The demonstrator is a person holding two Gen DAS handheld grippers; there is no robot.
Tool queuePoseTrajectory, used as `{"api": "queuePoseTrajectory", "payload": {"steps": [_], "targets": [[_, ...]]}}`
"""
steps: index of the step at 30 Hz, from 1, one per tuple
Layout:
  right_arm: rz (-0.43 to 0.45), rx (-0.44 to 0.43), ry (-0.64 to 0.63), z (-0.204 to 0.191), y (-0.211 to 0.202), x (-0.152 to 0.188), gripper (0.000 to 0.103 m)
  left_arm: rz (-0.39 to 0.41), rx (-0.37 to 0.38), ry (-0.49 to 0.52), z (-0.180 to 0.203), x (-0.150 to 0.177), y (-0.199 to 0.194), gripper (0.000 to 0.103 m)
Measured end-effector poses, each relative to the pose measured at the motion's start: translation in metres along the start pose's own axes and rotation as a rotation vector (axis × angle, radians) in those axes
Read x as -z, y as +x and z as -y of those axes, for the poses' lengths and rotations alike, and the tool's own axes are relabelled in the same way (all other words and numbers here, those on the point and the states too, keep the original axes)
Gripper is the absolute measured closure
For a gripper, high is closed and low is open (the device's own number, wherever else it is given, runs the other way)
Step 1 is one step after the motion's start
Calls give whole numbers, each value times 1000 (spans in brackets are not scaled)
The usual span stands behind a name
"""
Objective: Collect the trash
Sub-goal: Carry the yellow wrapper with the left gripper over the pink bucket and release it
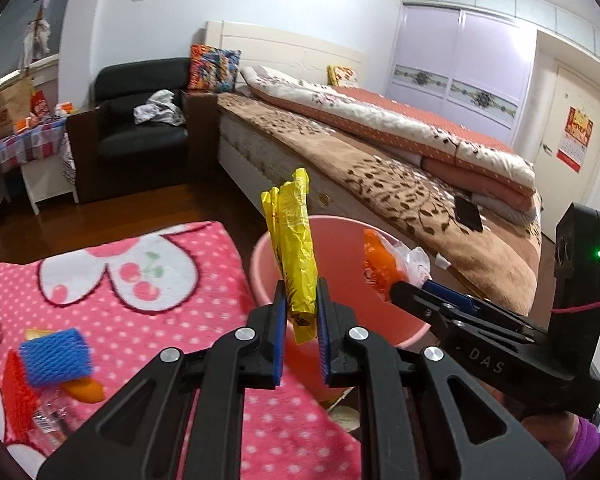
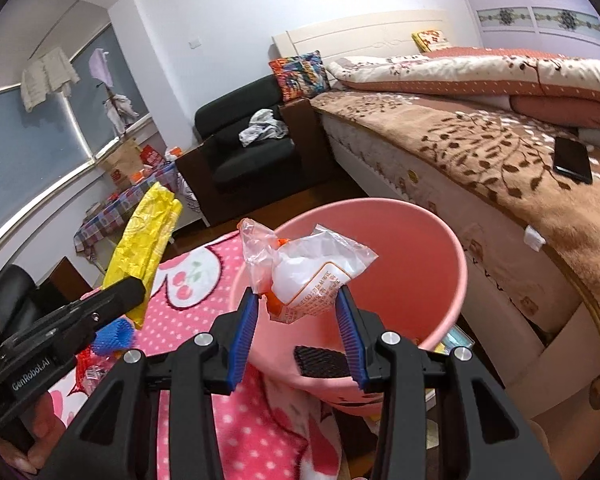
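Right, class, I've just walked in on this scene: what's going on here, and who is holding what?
A person is clearing up trash with a hand-held gripper in each hand. The left gripper is shut on a yellow plastic bag, and the right gripper is shut on a clear and orange wrapper. Both are held at the pink bucket, which stands between a pink dotted blanket and the bed. Neither piece has been dropped yet. More scraps, including a blue foam net, lie on the blanket.

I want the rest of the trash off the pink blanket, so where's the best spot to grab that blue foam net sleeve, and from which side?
Grip the blue foam net sleeve across its middle, coming from above. It lies on its side as a short soft tube, so the fingers can squeeze its curved sides. Its lower edge sits against other wrappers, so the top looks freest.
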State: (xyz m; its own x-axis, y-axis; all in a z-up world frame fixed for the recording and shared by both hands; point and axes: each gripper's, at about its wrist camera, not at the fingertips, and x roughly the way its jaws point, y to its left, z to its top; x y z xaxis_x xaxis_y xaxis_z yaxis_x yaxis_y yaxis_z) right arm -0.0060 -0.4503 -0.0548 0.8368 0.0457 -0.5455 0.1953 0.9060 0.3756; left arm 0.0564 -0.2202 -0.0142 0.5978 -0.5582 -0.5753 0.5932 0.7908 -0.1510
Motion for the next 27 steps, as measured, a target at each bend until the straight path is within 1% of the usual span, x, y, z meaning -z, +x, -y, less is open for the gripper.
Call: {"api": "queuePoseTrajectory", "payload": {"steps": [6, 10, 15, 20, 23, 27], "targets": [[-8, 18, 32, 14, 7, 1, 63, -47, 32, 21, 14, 2, 25, 90], [-17, 24, 48, 22, 12, 3, 63, -81, 35, 27, 19, 5, 40, 90], [-34, 20, 65, 26, 18, 7, 63, -116, 38, 26, 18, 9, 52, 90], [-41, 20, 73, 28, 23, 7, 62, -132, 40, 17, 15, 11, 58, 89], [-41, 19, 79, 26, 23, 9, 62, -144, 51, 17, 16, 10, 61, 85], [-43, 20, 84, 26, 25, 9, 61, -143, 60, 17, 16, 9, 61, 75]]}}
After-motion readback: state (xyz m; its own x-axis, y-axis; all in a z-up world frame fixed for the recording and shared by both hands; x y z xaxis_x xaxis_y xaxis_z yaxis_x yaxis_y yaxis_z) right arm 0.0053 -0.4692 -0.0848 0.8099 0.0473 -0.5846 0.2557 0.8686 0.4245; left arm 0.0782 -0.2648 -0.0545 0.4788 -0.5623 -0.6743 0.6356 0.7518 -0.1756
